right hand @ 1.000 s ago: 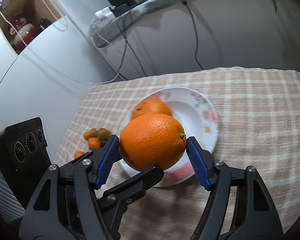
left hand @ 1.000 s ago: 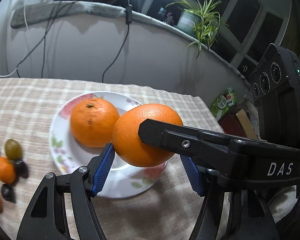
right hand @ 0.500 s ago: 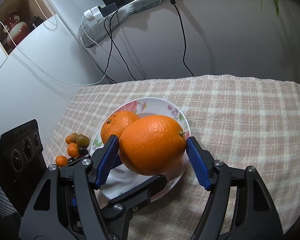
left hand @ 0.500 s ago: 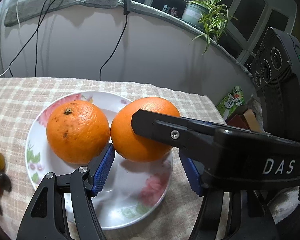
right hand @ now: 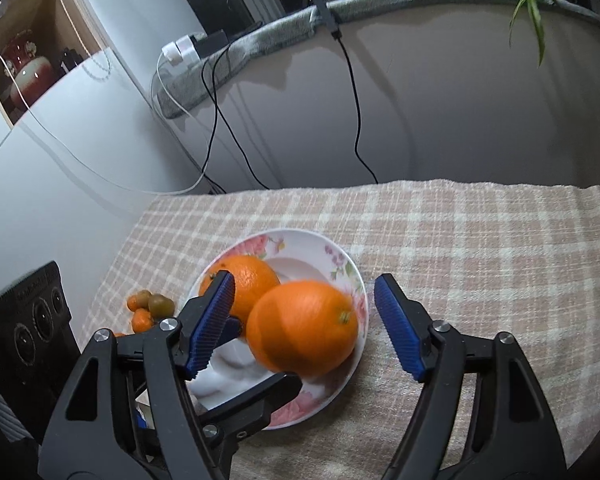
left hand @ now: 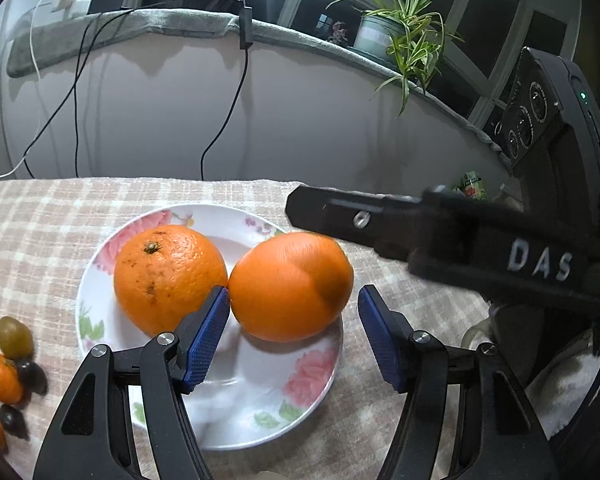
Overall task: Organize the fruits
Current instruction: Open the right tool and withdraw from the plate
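Blue ribbed pads nearest the lens, on black fingers, both pairs spread wide. Right tool (right hand: 304,330) parted on either side of the near orange (right hand: 302,330), neither pad seen touching the peel, so holding nothing (orange slightly blurred, resting on the plate or very nearly so; cannot tell which). Left tool (left hand: 294,334) likewise agape and gripping nothing, its left pad just beside the same near orange (left hand: 290,286); one black finger of the right tool crossing above, lettered "DAS" in white.

Beneath, a white plate with pink flowers (left hand: 260,412), on a beige checked cloth over the worktop (right hand: 480,248). Far orange (left hand: 168,278) on the plate too, stem end up, the 2 touching or almost.

Off the plate, on the cloth to the left: small fruits (left hand: 10,360), orange, green and dark, in a loose cluster.

Judged step: release of the second orange onto the plate, apparently done. Next move likely calls for backing both tools clear without nudging either orange, then turning to the small fruits, which need a much narrower, gentler pinch.

Farther back: wall, dangling cables, potted plant on the ledge. No other writing legible.
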Action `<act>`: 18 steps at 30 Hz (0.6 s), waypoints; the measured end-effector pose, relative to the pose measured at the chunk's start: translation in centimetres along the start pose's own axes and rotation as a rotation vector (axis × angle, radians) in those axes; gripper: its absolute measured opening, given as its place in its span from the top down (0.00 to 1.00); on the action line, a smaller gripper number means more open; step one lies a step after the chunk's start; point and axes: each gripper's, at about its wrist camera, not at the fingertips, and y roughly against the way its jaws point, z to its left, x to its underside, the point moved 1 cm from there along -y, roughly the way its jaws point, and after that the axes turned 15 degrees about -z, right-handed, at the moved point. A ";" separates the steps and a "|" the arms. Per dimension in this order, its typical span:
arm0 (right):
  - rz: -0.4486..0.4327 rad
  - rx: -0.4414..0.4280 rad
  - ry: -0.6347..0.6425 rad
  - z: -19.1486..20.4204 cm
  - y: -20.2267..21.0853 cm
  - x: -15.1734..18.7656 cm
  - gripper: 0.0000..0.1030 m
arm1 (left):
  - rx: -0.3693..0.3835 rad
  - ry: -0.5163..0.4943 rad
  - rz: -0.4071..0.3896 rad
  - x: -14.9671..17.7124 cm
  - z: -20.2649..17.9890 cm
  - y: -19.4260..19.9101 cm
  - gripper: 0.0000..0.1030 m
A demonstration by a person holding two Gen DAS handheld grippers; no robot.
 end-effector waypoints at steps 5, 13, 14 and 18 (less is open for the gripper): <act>-0.027 0.000 -0.006 0.3 1.2 -0.1 0.25 | 0.001 -0.006 -0.001 0.2 0.2 1.1 0.37; -0.069 -0.003 0.006 1.5 3.1 0.3 0.25 | 0.020 -0.051 -0.025 0.9 1.5 5.0 0.35; -0.074 -0.006 0.009 1.7 3.3 0.4 0.25 | 0.017 -0.054 -0.031 1.0 1.8 5.6 0.34; -0.089 -0.009 0.030 3.2 4.0 1.2 0.25 | -0.001 -0.037 -0.053 1.2 3.7 8.1 0.34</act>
